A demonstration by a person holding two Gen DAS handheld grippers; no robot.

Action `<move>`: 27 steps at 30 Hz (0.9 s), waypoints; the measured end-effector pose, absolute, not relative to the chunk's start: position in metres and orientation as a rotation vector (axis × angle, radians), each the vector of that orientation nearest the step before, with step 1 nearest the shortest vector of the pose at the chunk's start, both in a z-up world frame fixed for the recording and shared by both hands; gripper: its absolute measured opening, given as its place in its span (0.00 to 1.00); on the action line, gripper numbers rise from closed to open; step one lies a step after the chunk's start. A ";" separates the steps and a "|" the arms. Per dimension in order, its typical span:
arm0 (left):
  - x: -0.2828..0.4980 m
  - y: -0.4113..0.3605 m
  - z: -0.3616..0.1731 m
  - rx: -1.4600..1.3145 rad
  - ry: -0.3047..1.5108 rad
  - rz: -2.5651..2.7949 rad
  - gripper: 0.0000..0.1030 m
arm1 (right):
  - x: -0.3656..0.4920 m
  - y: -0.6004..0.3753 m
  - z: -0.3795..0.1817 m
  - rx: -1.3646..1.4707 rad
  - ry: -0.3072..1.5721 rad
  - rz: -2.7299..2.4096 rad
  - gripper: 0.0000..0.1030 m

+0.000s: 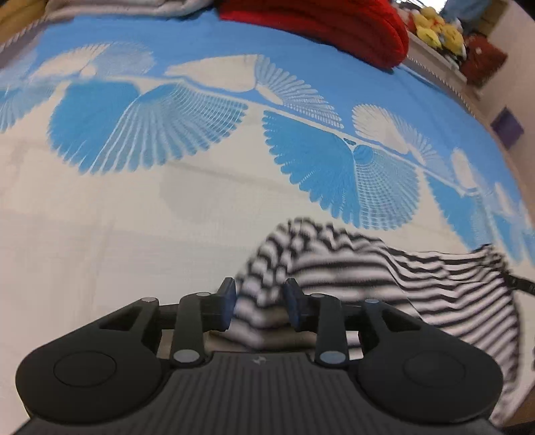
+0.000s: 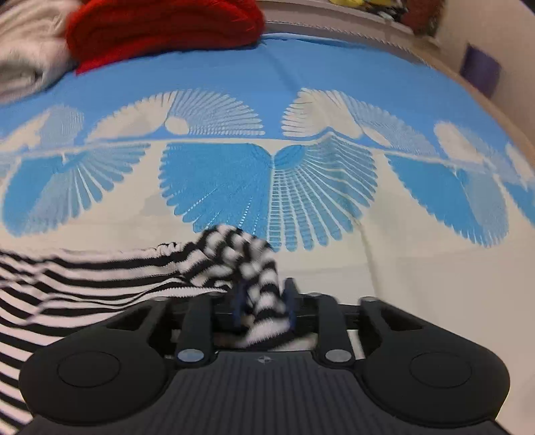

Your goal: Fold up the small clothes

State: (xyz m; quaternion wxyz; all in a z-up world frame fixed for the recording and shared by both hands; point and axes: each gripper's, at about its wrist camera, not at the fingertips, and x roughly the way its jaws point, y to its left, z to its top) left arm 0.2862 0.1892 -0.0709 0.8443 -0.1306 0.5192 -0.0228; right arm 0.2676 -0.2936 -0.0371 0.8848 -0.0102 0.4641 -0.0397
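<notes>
A black-and-white striped garment [image 1: 384, 277] hangs stretched between my two grippers above a blue and cream patterned bedspread [image 1: 167, 140]. My left gripper [image 1: 259, 302] is shut on the garment's left end, which bunches between the fingers. In the right wrist view the striped garment [image 2: 100, 277] runs off to the left, and my right gripper [image 2: 264, 304] is shut on its bunched right end. Both views are blurred by motion.
A red knitted garment [image 1: 327, 23] and a grey folded cloth [image 1: 110, 10] lie at the far side of the bed; both show in the right wrist view too, the red one [image 2: 160, 23] and the grey one [image 2: 26, 57]. Yellow plush toys [image 1: 438, 26] sit beyond the bed's right edge.
</notes>
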 end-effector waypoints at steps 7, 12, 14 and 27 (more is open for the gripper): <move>0.196 0.225 -0.017 -0.416 1.055 -0.047 0.38 | 0.196 -0.337 0.019 0.184 0.986 -0.043 0.40; 0.149 0.243 -0.044 -0.520 1.142 0.010 0.38 | 0.136 -0.360 0.016 0.265 1.035 -0.014 0.44; 0.146 0.242 -0.051 -0.538 1.165 -0.021 0.38 | 0.122 -0.368 -0.003 0.315 1.110 -0.027 0.44; 0.145 0.203 -0.083 -0.265 1.329 -0.148 0.10 | 0.113 -0.368 -0.030 0.257 1.229 -0.005 0.30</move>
